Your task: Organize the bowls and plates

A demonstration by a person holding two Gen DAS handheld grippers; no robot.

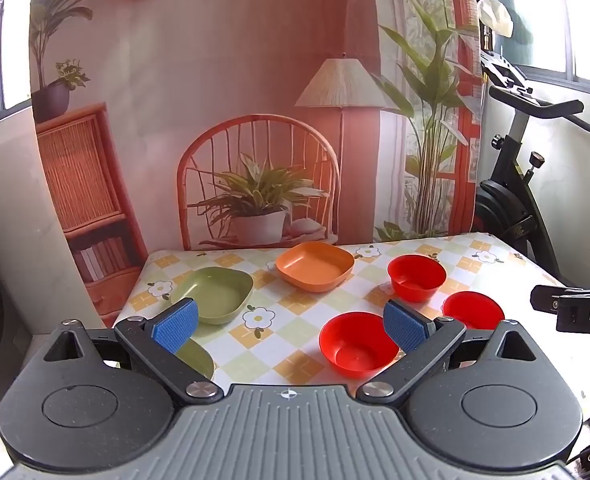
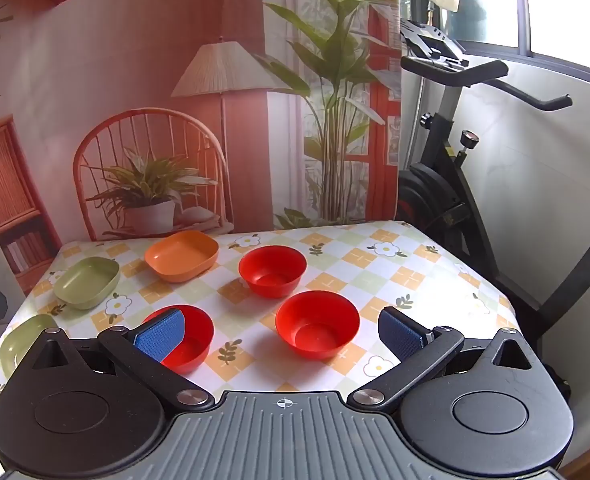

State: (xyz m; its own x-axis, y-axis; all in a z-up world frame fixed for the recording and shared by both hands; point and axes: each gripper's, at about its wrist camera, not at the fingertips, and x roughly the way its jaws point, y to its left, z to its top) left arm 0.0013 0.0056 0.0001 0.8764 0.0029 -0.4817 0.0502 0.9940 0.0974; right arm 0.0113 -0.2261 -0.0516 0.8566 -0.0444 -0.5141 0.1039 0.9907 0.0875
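With both grippers (image 1: 291, 326) (image 2: 281, 334) open and empty, sorting is unstarted; the bowl (image 2: 317, 324) at 12 o'clock is best gripped by its rim.

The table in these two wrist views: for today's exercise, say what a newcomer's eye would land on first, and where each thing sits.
Three bright red bowls cluster on the right half of the flowered checked tablecloth. An orange dish sits at the back, with two green dishes along the left edge. The left gripper and right gripper hover wide open at the near edge, holding nothing.
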